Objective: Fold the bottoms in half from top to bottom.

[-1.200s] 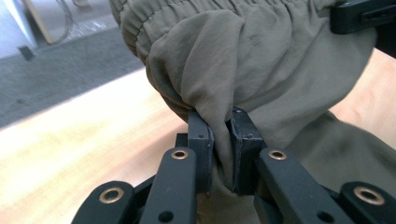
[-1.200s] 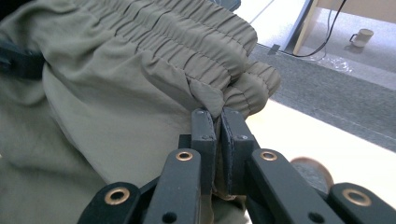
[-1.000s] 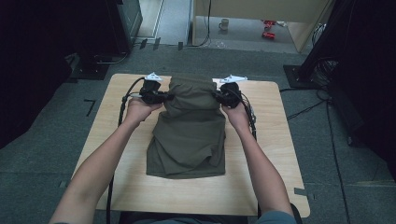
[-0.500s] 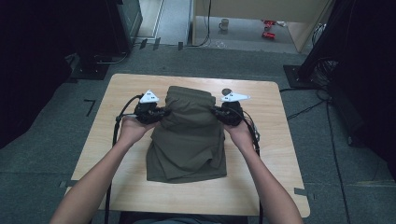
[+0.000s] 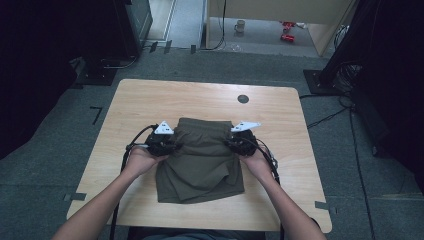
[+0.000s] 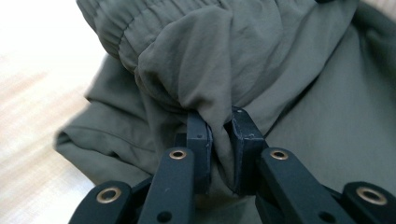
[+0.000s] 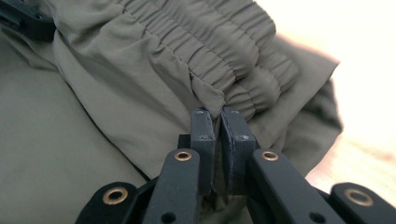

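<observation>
Olive-green shorts (image 5: 202, 160) lie on the wooden table (image 5: 200, 100), folded over on themselves with the elastic waistband end raised. My left gripper (image 5: 167, 145) pinches the fabric at the left side of that end; in the left gripper view the shorts (image 6: 224, 60) bunch up between the shut left gripper (image 6: 219, 135). My right gripper (image 5: 239, 142) holds the right side, and in the right gripper view the right gripper (image 7: 218, 123) is clamped on the shorts (image 7: 210, 56) just below the gathered waistband. A hand grasps each gripper from below.
A small dark round hole (image 5: 243, 99) sits in the table's far right part. Bare wood surrounds the shorts on all sides. Cables (image 5: 131, 150) trail from the grippers along the forearms. Black stands and a mug (image 5: 240, 26) are on the floor beyond the table.
Both grippers have carried the waistband end of the shorts toward the person and lower, folding the far part over the near part. The far half of the table is now bare.
</observation>
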Motion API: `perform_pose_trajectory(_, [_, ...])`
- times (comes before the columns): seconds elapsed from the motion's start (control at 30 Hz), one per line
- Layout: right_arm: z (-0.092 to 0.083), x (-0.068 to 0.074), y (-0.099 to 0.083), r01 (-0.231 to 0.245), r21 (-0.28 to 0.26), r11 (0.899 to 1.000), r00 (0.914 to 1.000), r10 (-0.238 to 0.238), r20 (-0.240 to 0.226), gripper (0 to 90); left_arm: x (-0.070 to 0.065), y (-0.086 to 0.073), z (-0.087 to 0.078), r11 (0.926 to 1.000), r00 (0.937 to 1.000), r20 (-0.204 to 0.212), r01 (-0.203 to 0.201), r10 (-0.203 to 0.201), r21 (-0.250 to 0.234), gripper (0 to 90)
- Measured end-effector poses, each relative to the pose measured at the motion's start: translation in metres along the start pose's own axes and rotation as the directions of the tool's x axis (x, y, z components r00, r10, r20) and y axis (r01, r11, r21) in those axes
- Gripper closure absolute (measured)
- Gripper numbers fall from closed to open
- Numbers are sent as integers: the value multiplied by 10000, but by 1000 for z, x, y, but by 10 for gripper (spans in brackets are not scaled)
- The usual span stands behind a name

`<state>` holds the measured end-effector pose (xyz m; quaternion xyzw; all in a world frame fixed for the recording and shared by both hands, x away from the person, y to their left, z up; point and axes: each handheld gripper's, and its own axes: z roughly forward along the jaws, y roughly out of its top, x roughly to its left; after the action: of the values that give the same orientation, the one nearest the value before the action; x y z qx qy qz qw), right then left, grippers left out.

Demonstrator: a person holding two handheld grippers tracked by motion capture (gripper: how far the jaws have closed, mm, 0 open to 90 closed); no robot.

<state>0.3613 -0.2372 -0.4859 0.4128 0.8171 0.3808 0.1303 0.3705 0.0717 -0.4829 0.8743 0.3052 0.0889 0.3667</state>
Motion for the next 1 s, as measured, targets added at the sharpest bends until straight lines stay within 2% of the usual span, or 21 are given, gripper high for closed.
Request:
perform_pose_trajectory(0.07, [3, 1, -5, 74, 226, 9997, 10000, -73, -67, 845, -2, -5, 3, 9998, 10000, 82, -16, 14, 191, 805])
perform_pose_trajectory(0.1, [5, 2, -8, 67, 307, 9995, 9999, -64, -96, 845, -2, -8, 4, 9998, 9999, 99, 47, -49, 172, 805])
perform_pose_trajectory(0.17, [7, 2, -12, 40, 421, 9991, 9999, -35, -127, 845, -2, -12, 6, 9999, 9999, 102, -69, 68, 78, 804])
perform_pose_trajectory(0.27, [11, 1, -15, 66, 505, 9987, 9999, -59, -138, 845, 2, -13, 10, 9999, 9997, 193, 123, -123, -9, 802])
perform_pose_trajectory(0.37, [14, -1, -16, 163, 440, 9989, 9998, -159, -114, 845, 8, -11, 14, 9998, 9999, 31, 141, -140, -164, 800])
perform_pose_trajectory(0.43, [18, -3, -16, 198, 273, 9994, 9998, -196, -61, 847, 15, -7, 18, 9992, 9994, -21, 336, -336, -210, 798])
perform_pose_trajectory(0.47, [19, -5, -15, 67, 230, 9997, 10000, -66, -30, 848, 17, -7, 18, 9986, 9989, 42, 468, -468, -232, 795])
perform_pose_trajectory(0.5, [20, -5, -15, -104, 231, 9997, 9999, 106, -72, 848, 20, -7, 19, 9960, 9962, 253, 846, -838, -293, 792])
perform_pose_trajectory(0.53, [20, -7, -15, -269, 241, 9993, 9995, 272, -141, 843, 22, -8, 19, 9947, 9946, 373, 979, -967, -318, 784])
perform_pose_trajectory(0.6, [19, -8, -15, -501, 290, 9983, 9983, 509, -286, 817, 24, -10, 17, 9909, 9896, 680, 1296, -1270, -358, 766])
perform_pose_trajectory(0.63, [19, -9, -15, -717, 353, 9968, 9964, 731, -423, 785, 25, -9, 16, 9896, 9874, 790, 1403, -1374, -322, 743])
perform_pose_trajectory(0.67, [18, -11, -14, -746, 400, 9964, 9958, 766, -492, 760, 26, -9, 14, 9864, 9830, 918, 1623, -1592, -270, 712])
perform_pose_trajectory(0.73, [14, -12, -11, -949, 513, 9942, 9933, 980, -620, 701, 27, -7, 11, 9835, 9788, 1026, 1799, -1770, -187, 647])
perform_pose_trajectory(0.83, [6, -16, -7, -1123, 564, 9921, 9899, 1167, -810, 657, 26, -2, 3, 9862, 9811, 1016, 1654, -1648, 29, 602])
perform_pose_trajectory(0.93, [-4, -18, -2, -1091, 63, 9940, 9916, 1092, -693, 610, 28, 3, -10, 9847, 9791, 1112, 1734, -1702, -197, 577])
perform_pose_trajectory(1.0, [-8, -20, 1, -1118, -180, 9936, 9916, 1104, -670, 618, 30, 5, -17, 9843, 9787, 1172, 1733, -1683, -343, 577])
